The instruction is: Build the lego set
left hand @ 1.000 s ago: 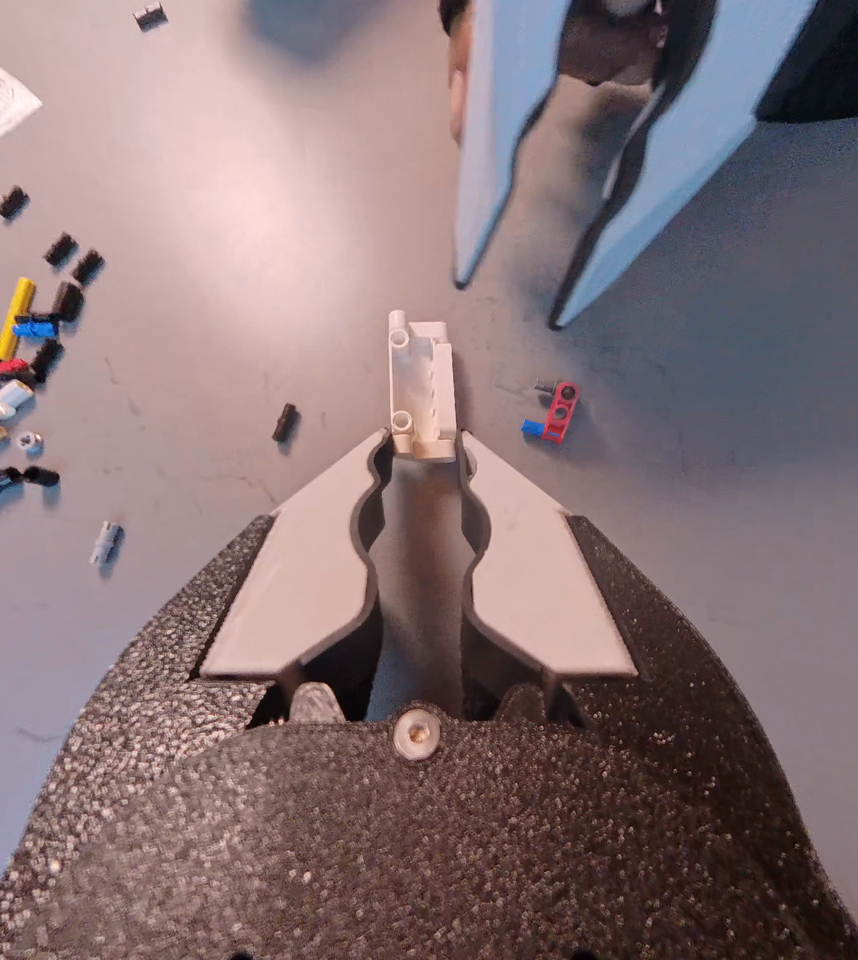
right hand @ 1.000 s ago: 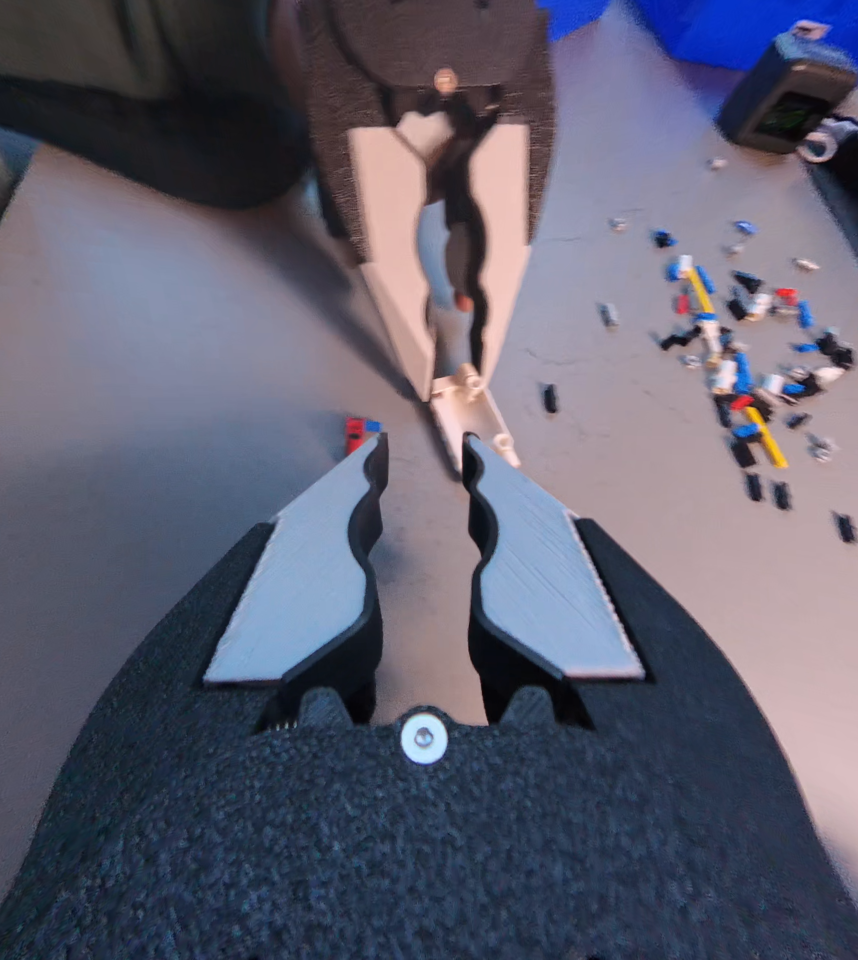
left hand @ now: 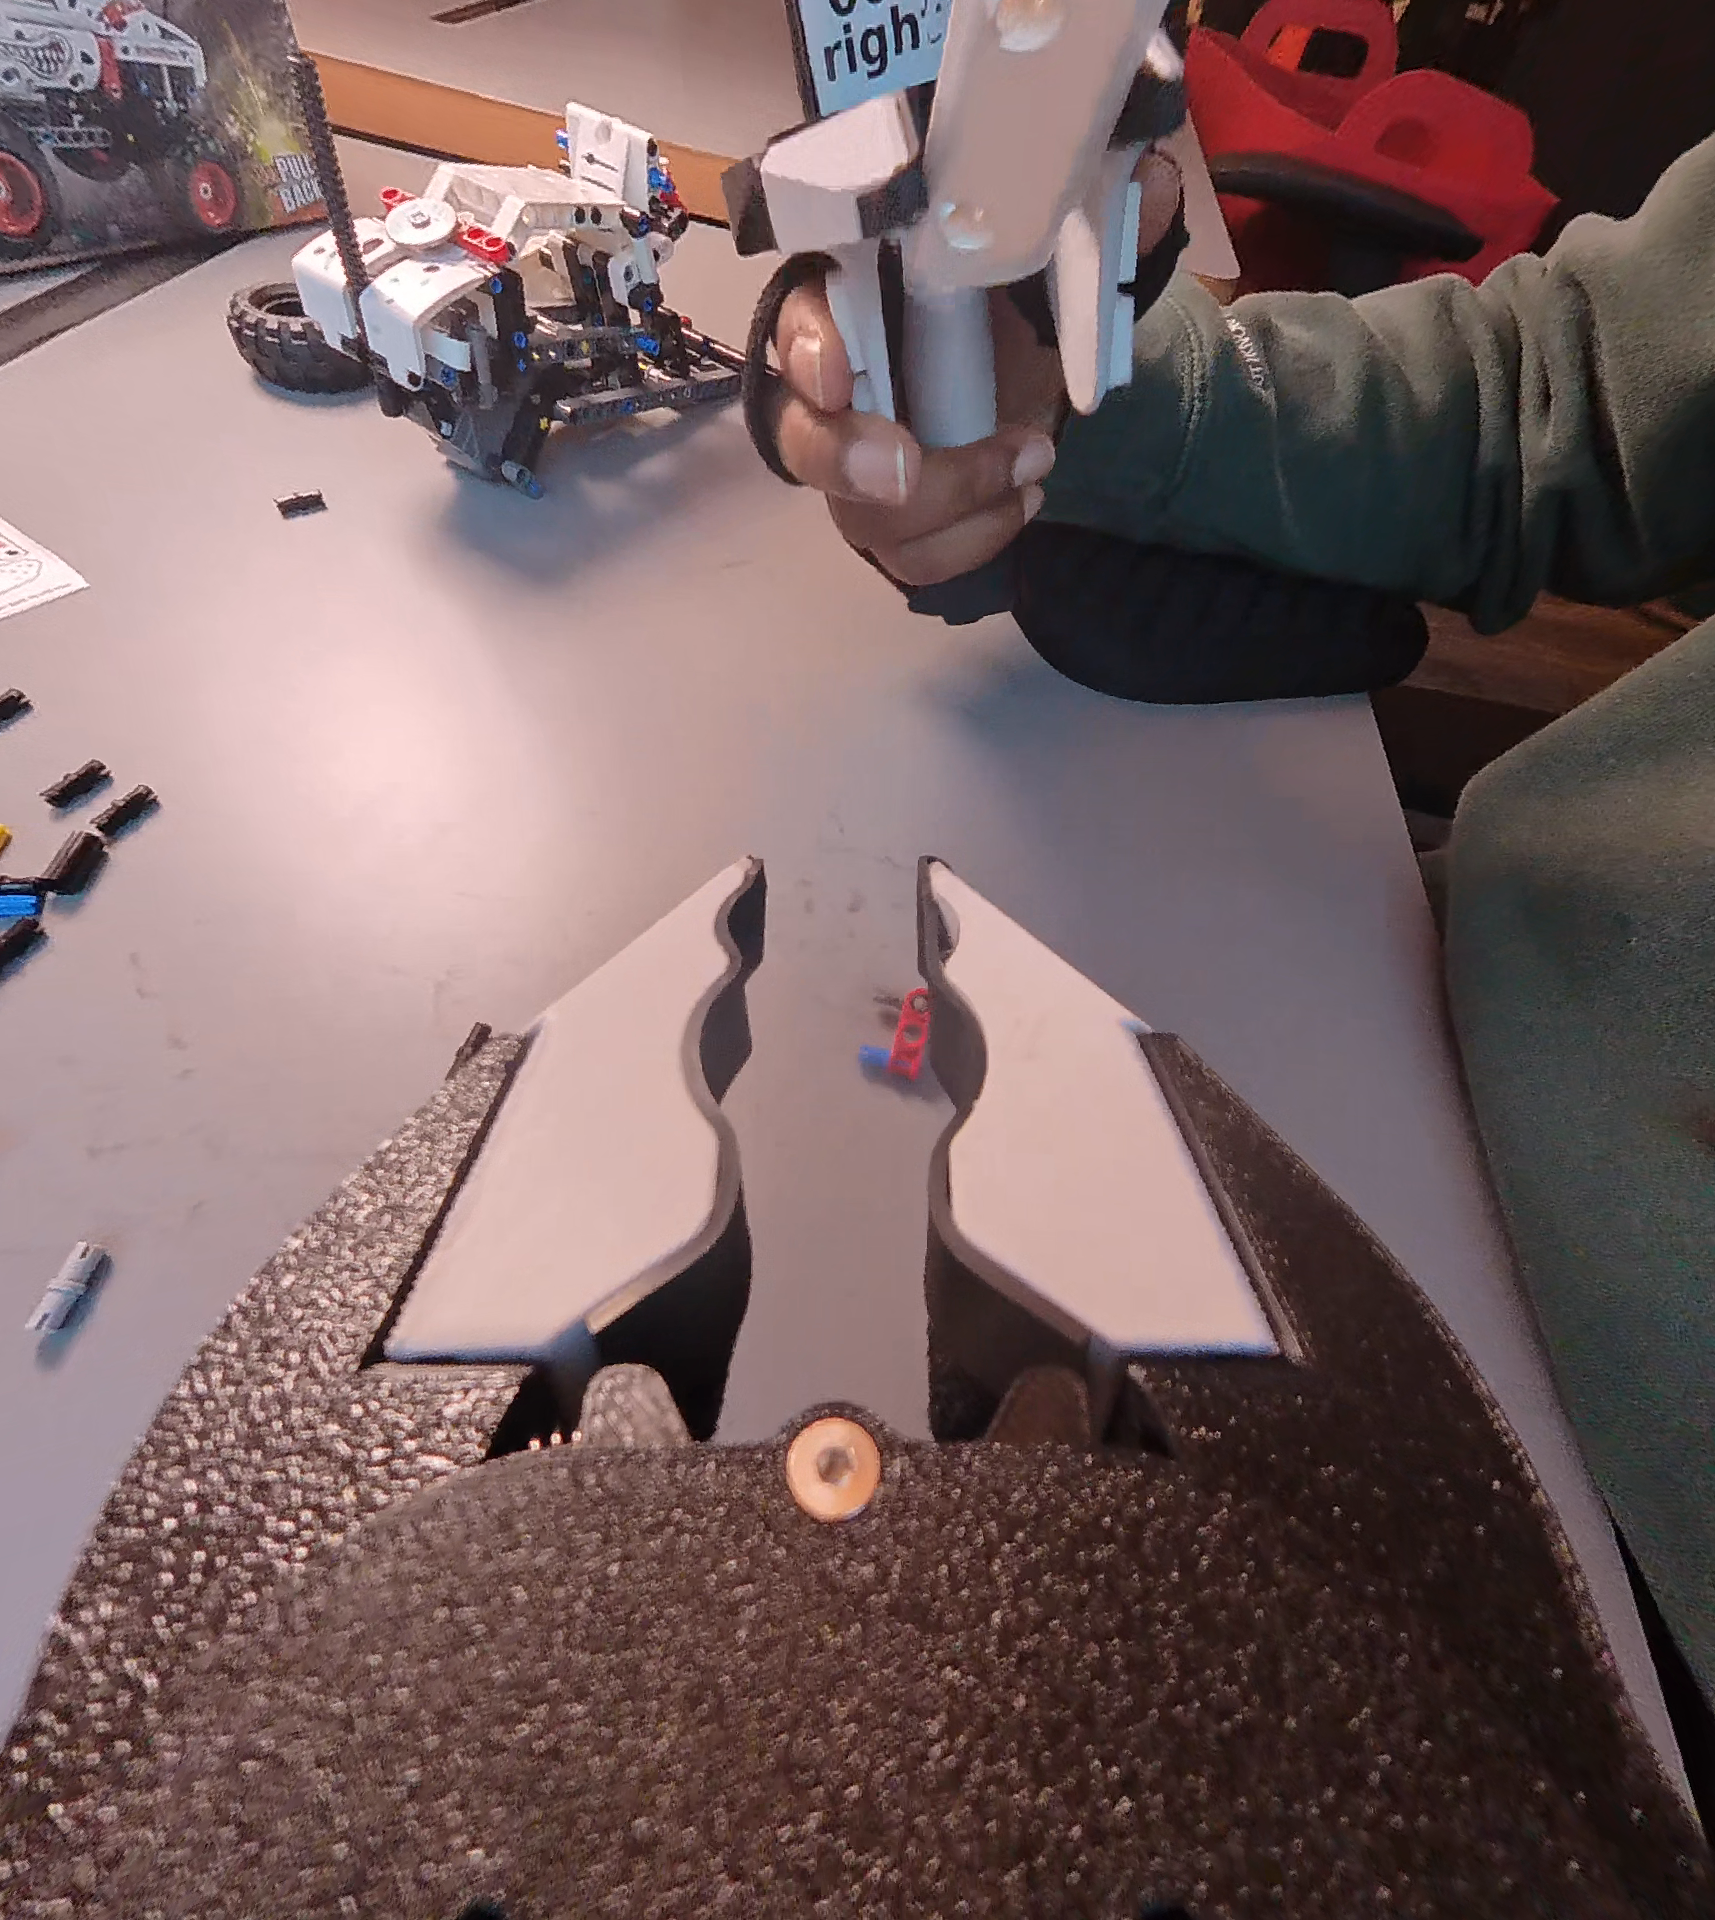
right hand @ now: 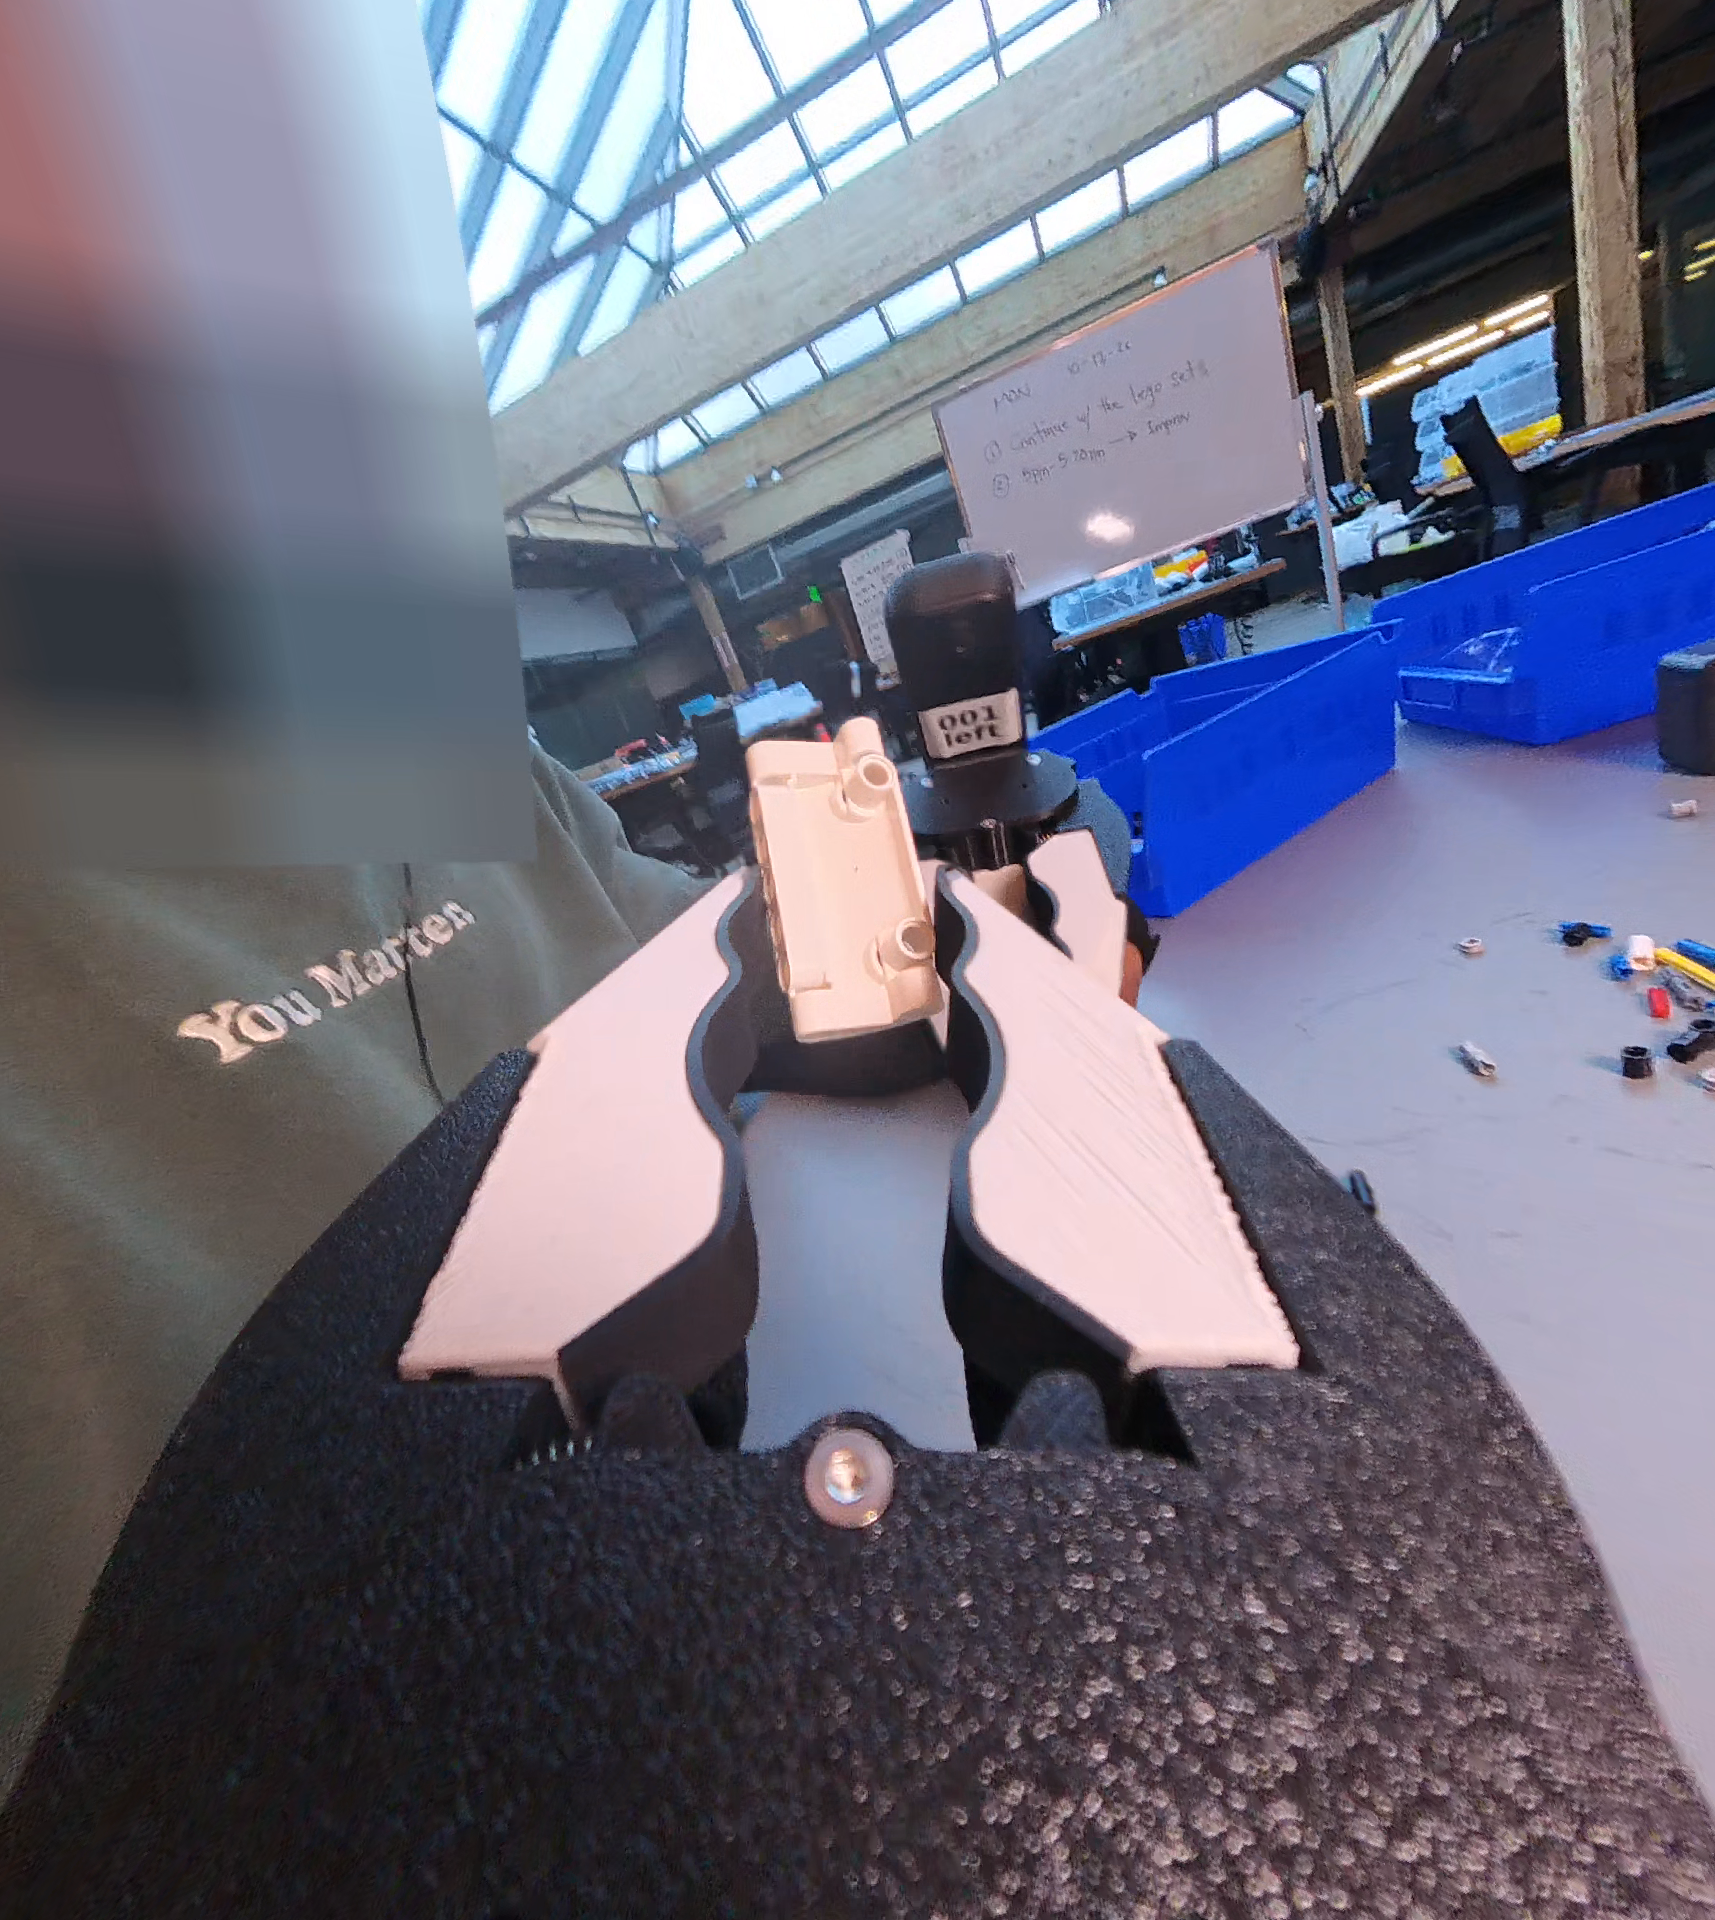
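White panel [right hand: 848, 894] clamped in right gripper [right hand: 842, 935], lifted off the table [left hand: 520, 675]. Left gripper [left hand: 837, 883] jaws apart, empty, above red piece [left hand: 910, 1034]. Part-built truck [left hand: 489, 301] stands far-left.
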Motion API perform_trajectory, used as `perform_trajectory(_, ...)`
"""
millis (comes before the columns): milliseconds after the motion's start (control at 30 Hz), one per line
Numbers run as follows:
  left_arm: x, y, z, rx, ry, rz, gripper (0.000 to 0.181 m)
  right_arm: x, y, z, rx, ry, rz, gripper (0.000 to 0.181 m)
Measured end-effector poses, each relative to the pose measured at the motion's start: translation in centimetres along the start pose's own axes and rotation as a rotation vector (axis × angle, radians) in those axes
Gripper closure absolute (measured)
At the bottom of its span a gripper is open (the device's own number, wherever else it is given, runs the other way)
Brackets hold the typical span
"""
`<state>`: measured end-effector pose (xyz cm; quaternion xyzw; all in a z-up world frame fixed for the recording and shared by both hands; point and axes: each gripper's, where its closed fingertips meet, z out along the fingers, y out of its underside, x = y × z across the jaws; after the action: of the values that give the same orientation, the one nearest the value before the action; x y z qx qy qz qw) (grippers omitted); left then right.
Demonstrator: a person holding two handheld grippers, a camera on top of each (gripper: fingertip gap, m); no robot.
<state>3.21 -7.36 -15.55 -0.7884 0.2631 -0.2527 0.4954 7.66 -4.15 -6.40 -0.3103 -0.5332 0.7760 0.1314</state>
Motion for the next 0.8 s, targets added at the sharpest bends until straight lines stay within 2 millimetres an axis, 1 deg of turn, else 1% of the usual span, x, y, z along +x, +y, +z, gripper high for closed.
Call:
perform_trajectory(133,-0.2,0.3,0.2,-0.012,-0.007,-0.012,0.154,-1.0,-3.0,-1.5,0.193,-0.129,0.145,0.15)
perform_trajectory(200,-0.2,0.5,0.3,-0.018,-0.007,-0.012,0.154,-1.1,-4.0,-2.2,0.257,-0.171,0.192,0.15)
perform_trajectory(300,-0.1,0.7,0.5,-0.029,-0.005,-0.015,0.154,-1.0,-4.2,-2.5,0.273,-0.175,0.208,0.15)
perform_trajectory(400,-0.2,0.8,0.6,-0.034,-0.004,-0.019,0.154,-0.9,-3.8,-2.3,0.249,-0.169,0.209,0.149)
perform_trajectory(467,-0.3,0.9,0.5,-0.036,-0.008,-0.02,0.154,-0.2,-2.9,-1.8,0.185,-0.106,0.191,0.15)
perform_trajectory(567,-0.5,0.9,0.4,-0.03,-0.017,-0.028,0.154,1.9,0.2,-0.8,-0.01,0.088,0.07,0.15)
perform_trajectory(633,-0.8,0.9,0.3,-0.029,-0.025,-0.036,0.154,3.6,2.1,-0.5,-0.143,0.225,-0.02,0.15)
perform_trajectory(700,-1.2,1.1,0.3,-0.034,-0.035,-0.045,0.154,5.1,4.2,-0.6,-0.305,0.346,-0.148,0.149)
perform_trajectory(800,-1.5,1.6,0.5,-0.052,-0.045,-0.051,0.154,7.1,7.2,-1.6,-0.56,0.491,-0.331,0.149)
